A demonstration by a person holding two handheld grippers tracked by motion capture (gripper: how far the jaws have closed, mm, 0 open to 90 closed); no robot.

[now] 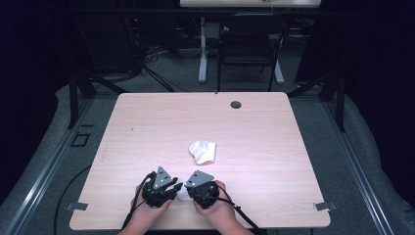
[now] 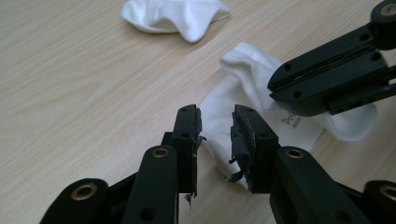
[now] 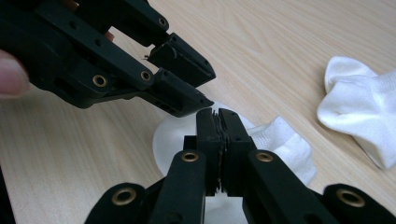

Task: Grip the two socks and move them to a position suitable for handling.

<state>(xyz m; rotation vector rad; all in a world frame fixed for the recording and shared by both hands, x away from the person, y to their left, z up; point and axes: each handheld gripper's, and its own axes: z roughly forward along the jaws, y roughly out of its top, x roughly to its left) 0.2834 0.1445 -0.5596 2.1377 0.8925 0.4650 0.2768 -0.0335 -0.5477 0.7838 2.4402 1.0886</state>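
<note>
A flat white sock [image 1: 182, 194] lies near the table's front edge, between my two grippers. My right gripper [image 3: 218, 114] is shut on the sock [image 3: 285, 144], its jaws pressed together over the fabric. My left gripper [image 2: 217, 123] is open, its jaws straddling one edge of the sock [image 2: 252, 70] without pressing on it. In the high view the left gripper [image 1: 173, 185] and the right gripper [image 1: 189, 189] point at each other, almost touching. A second white sock [image 1: 203, 152], crumpled, lies further out toward the table's middle.
The light wooden table [image 1: 147, 127] has a round cable hole [image 1: 236, 104] near its far edge. A black chair [image 1: 247, 46] stands on the floor beyond the table. Both hands rest close to the front edge.
</note>
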